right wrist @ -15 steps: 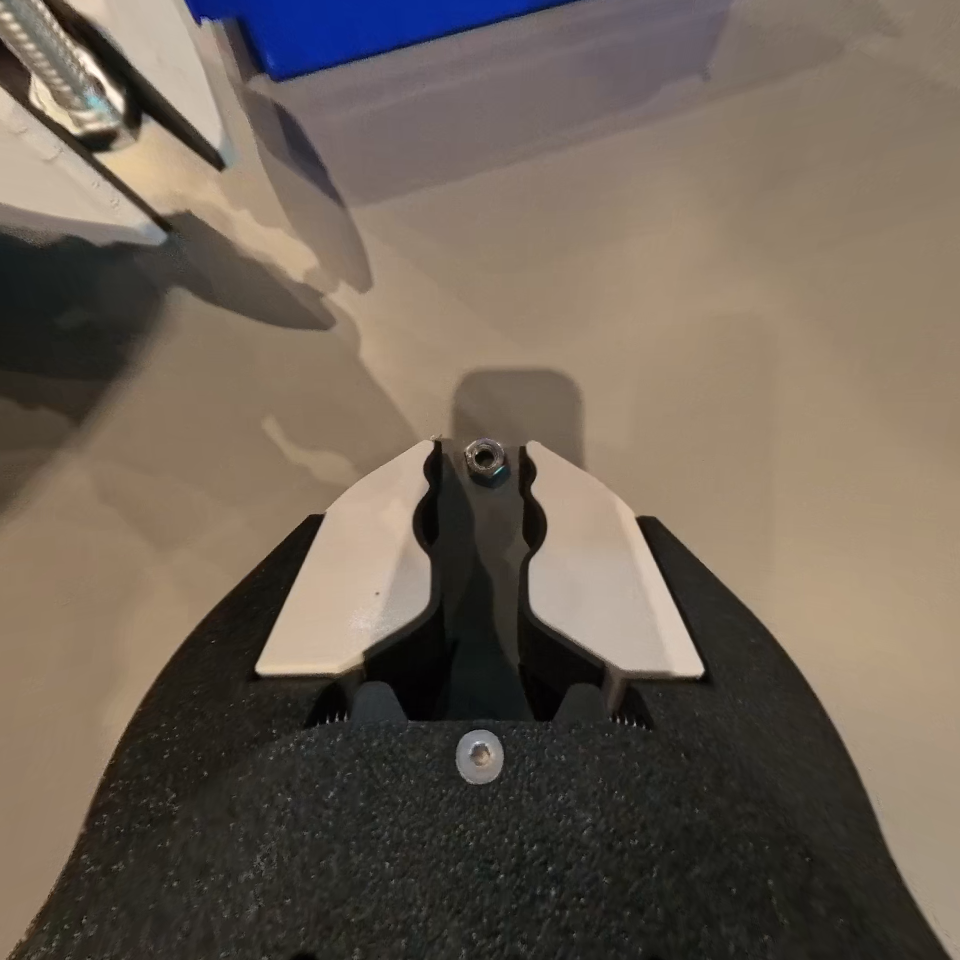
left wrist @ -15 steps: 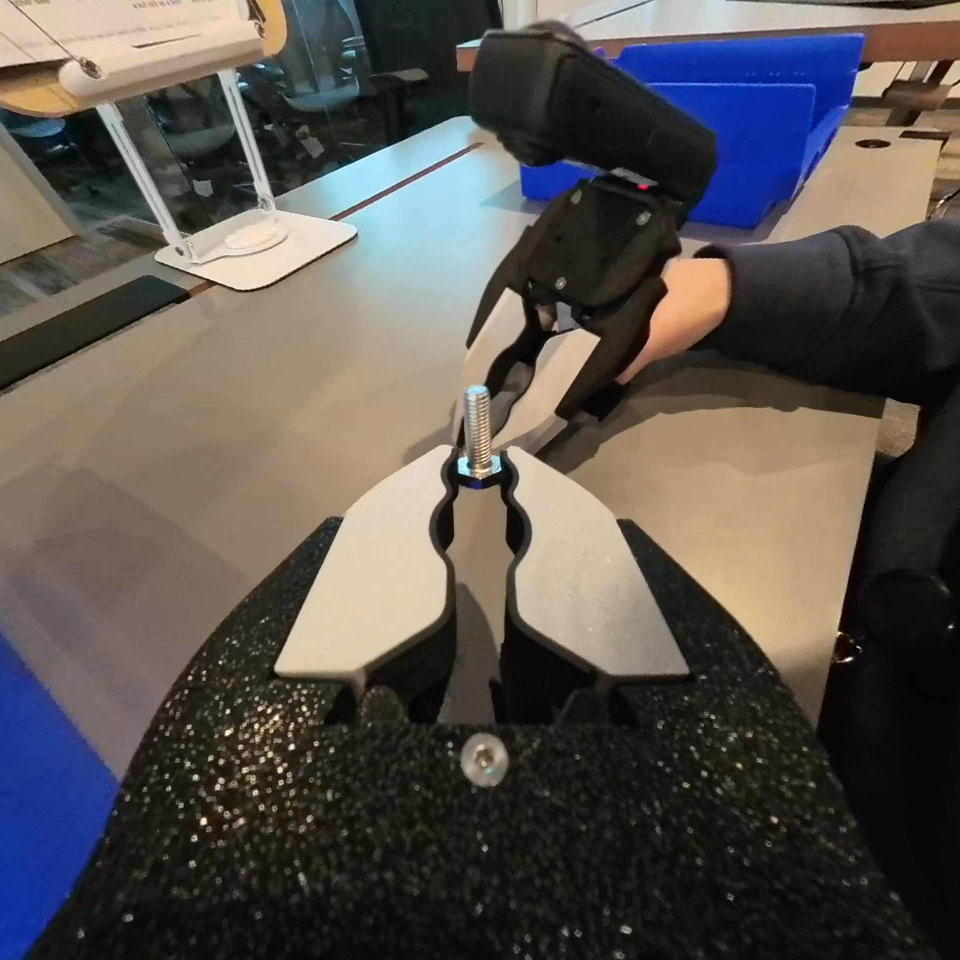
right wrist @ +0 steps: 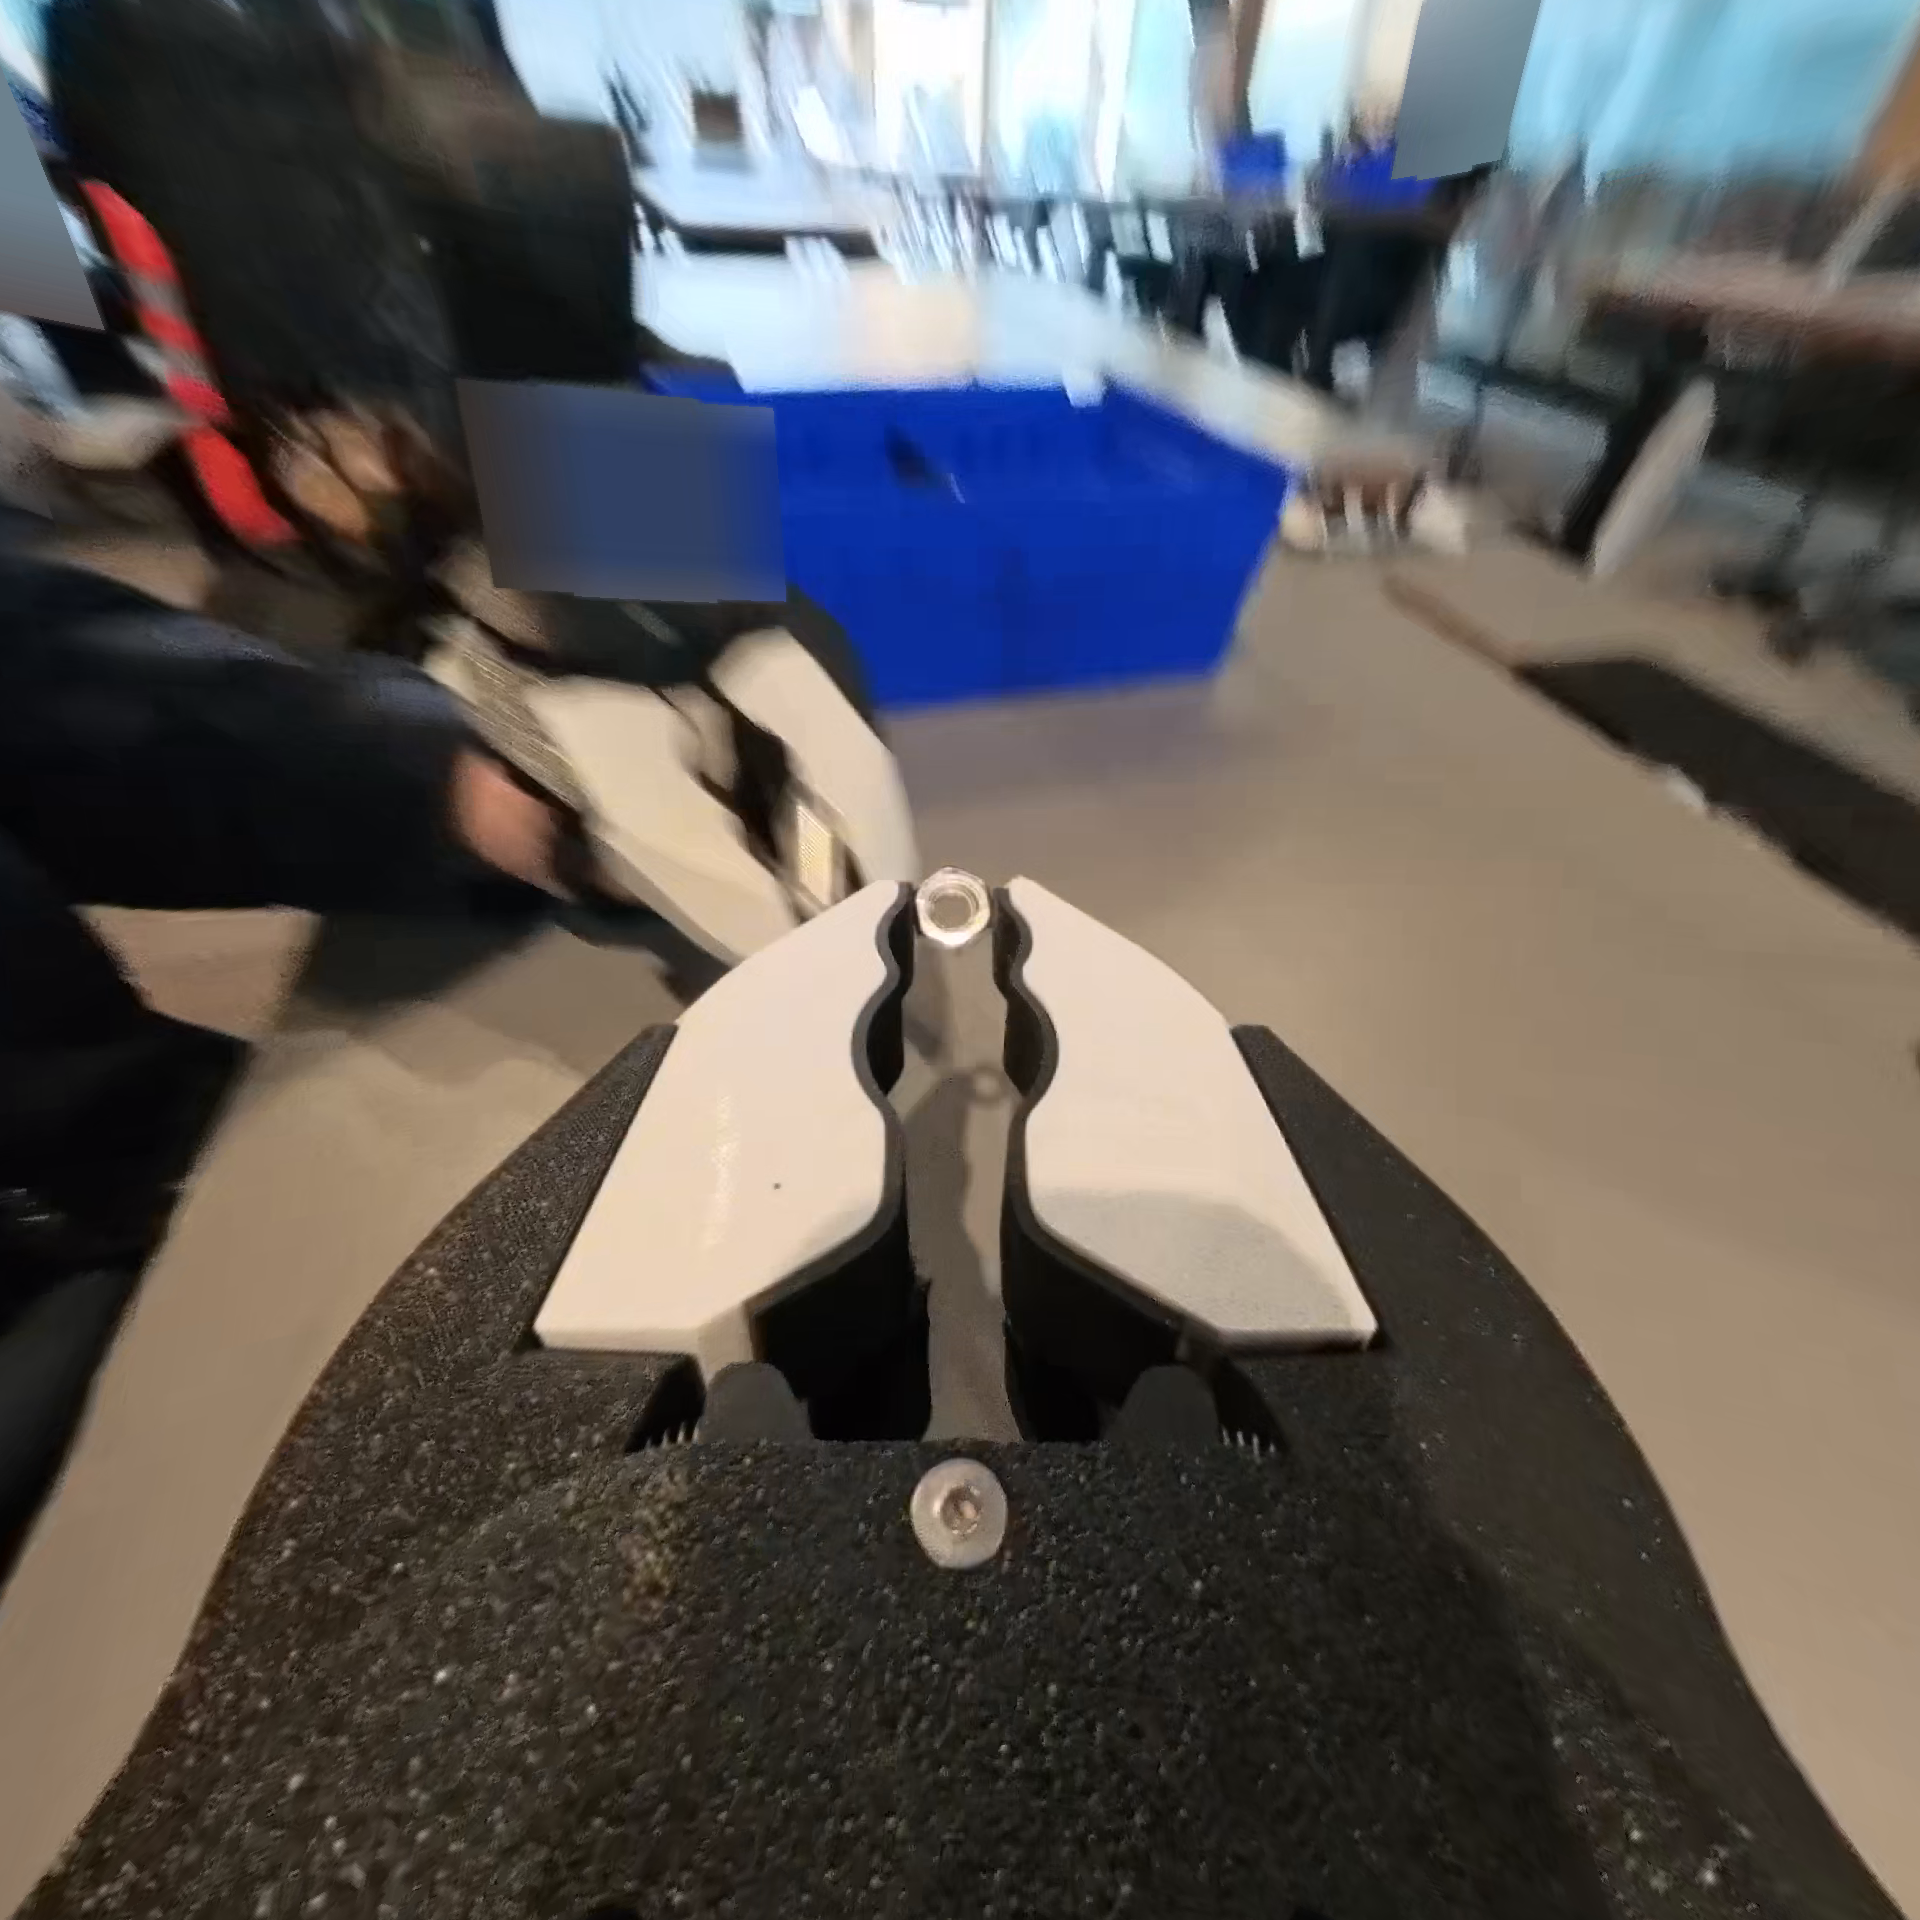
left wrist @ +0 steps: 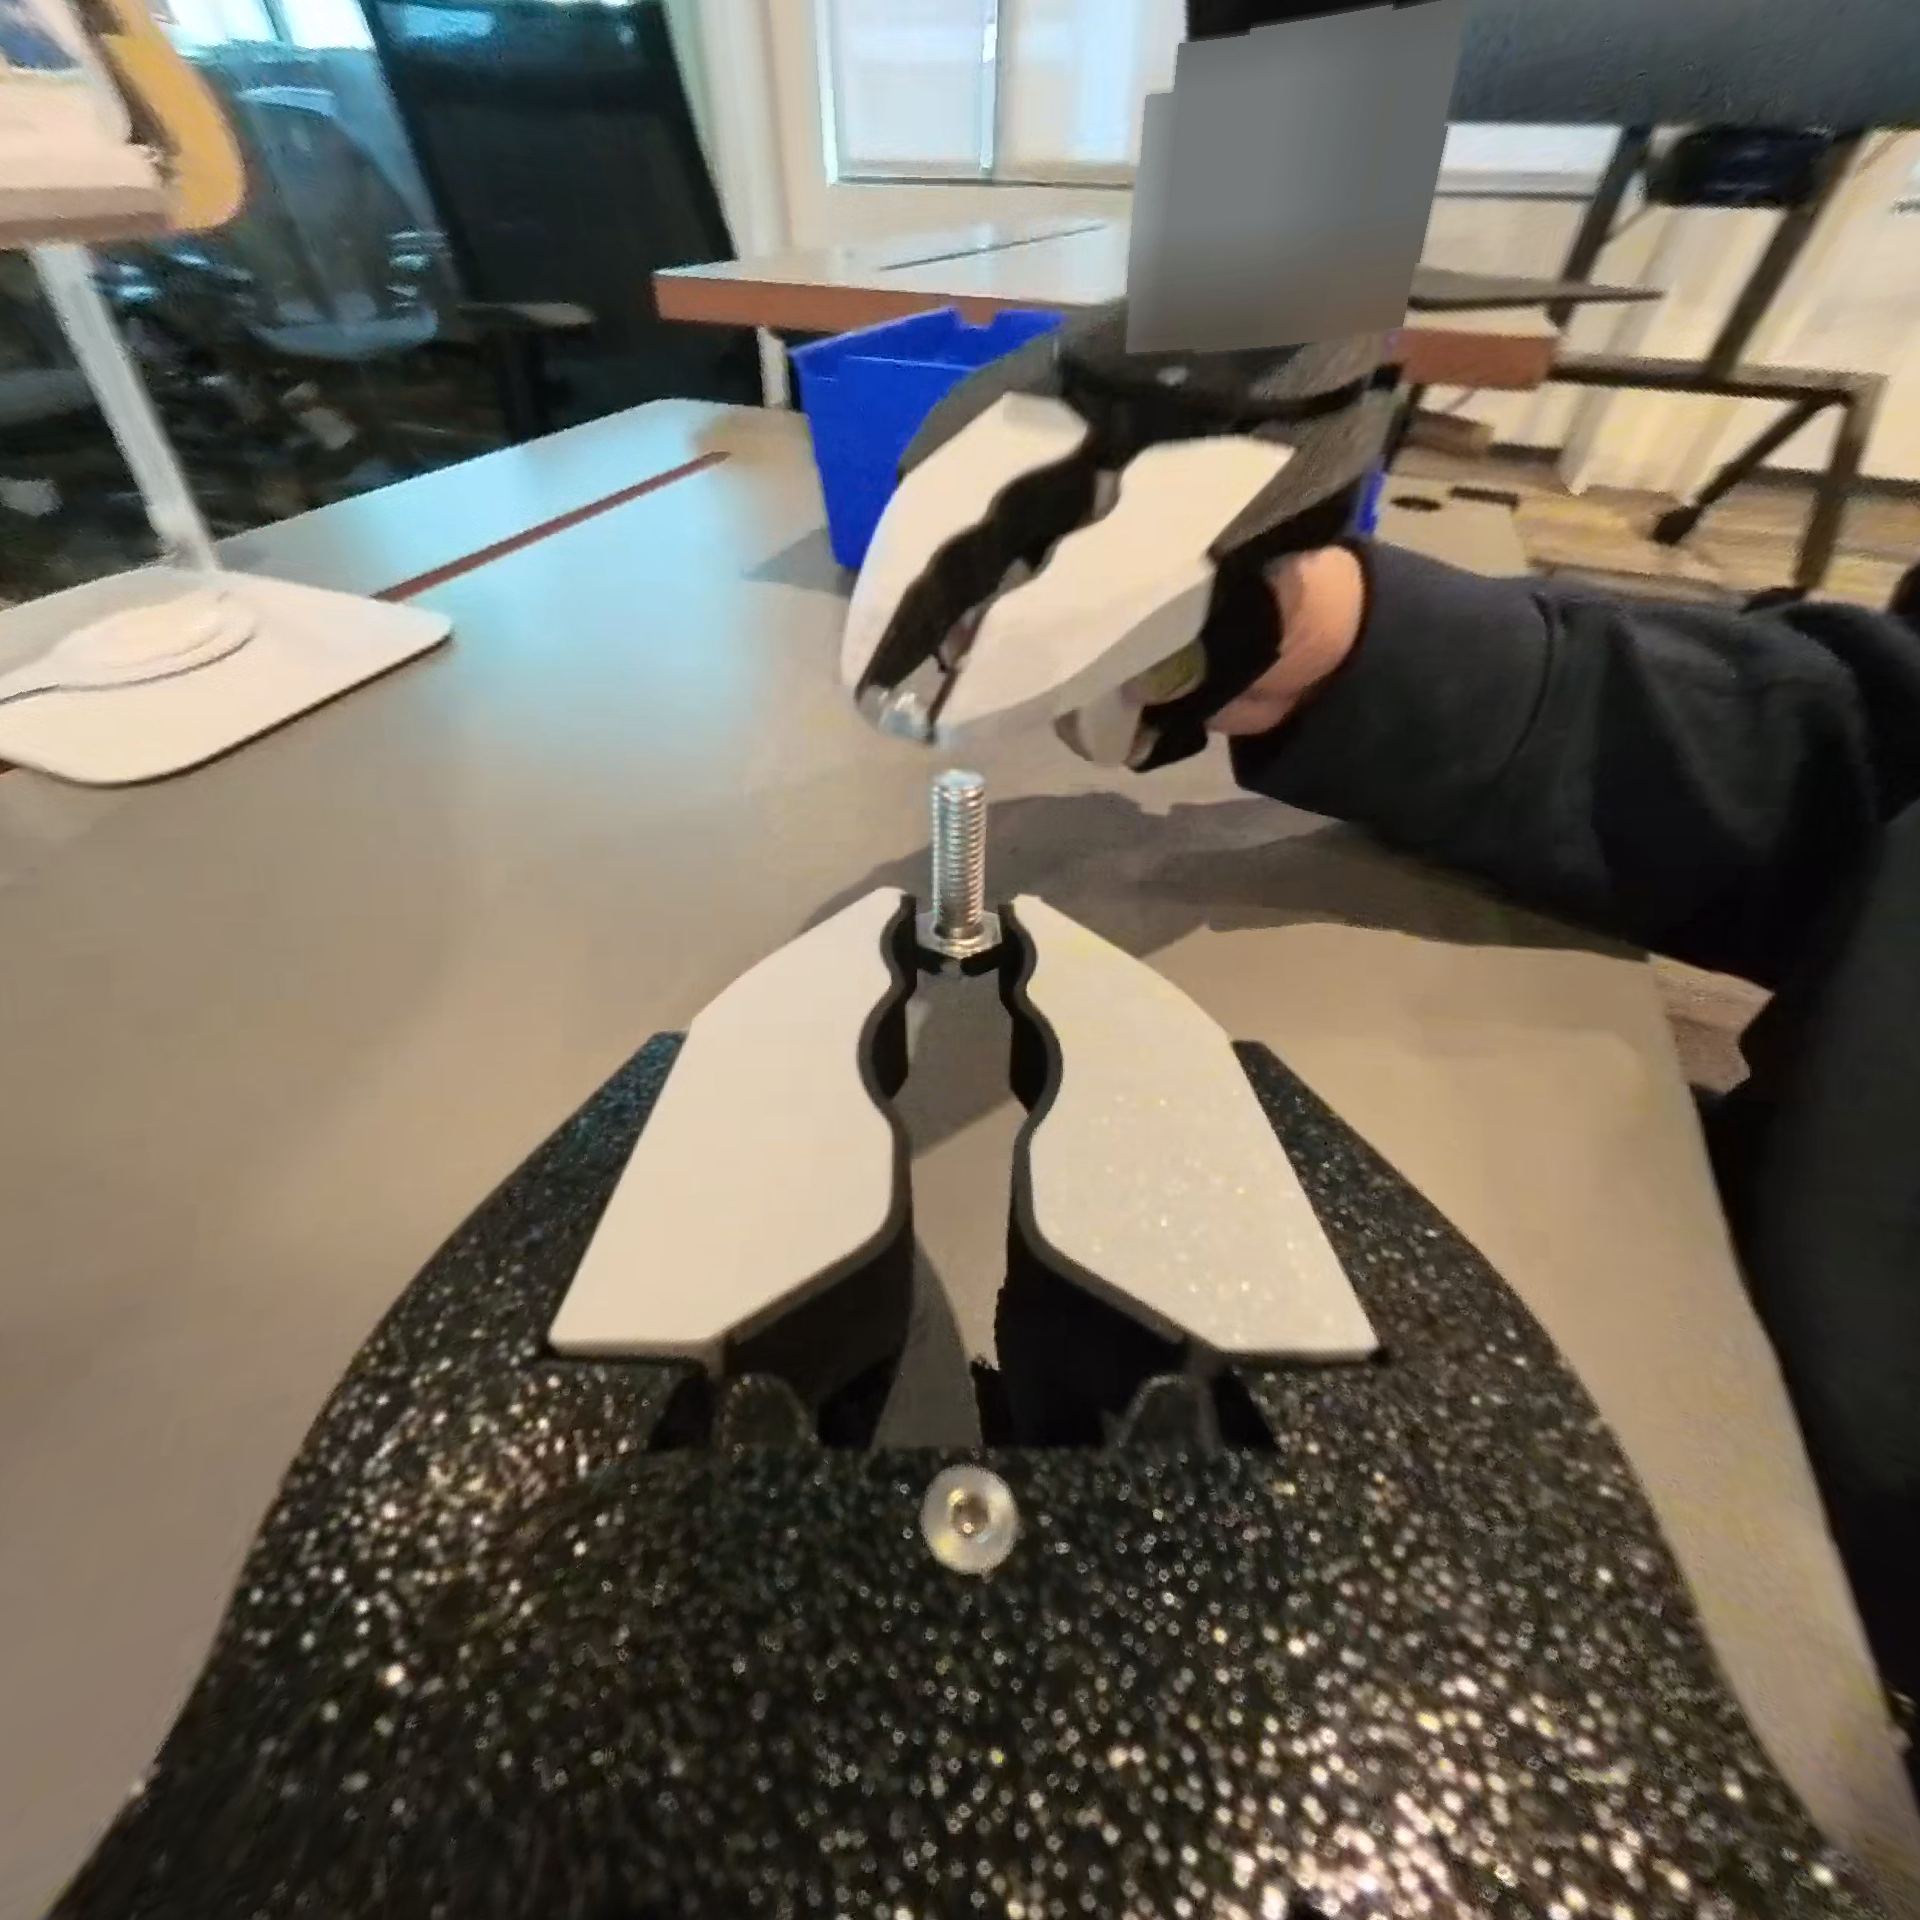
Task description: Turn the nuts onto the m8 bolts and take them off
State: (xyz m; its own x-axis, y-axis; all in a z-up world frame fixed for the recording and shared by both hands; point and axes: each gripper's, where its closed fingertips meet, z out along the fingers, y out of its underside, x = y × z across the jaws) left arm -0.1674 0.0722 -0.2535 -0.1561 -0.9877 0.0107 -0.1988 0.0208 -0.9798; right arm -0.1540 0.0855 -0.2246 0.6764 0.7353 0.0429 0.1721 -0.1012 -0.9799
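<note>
Right gripper (left wrist: 914,717), pinching the nut (right wrist: 948,912), has lifted off the table to just above the upright bolt (left wrist: 957,868) clamped by left gripper (left wrist: 957,940); threading is next.

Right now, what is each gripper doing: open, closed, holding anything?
Left gripper: closed on the bolt, gripping its hex head, threads pointing up.
Right gripper: closed on the nut, held between the tips of its fingers.

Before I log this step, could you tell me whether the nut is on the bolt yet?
Not yet: the nut sits in the right gripper, just above the upright bolt.
</note>
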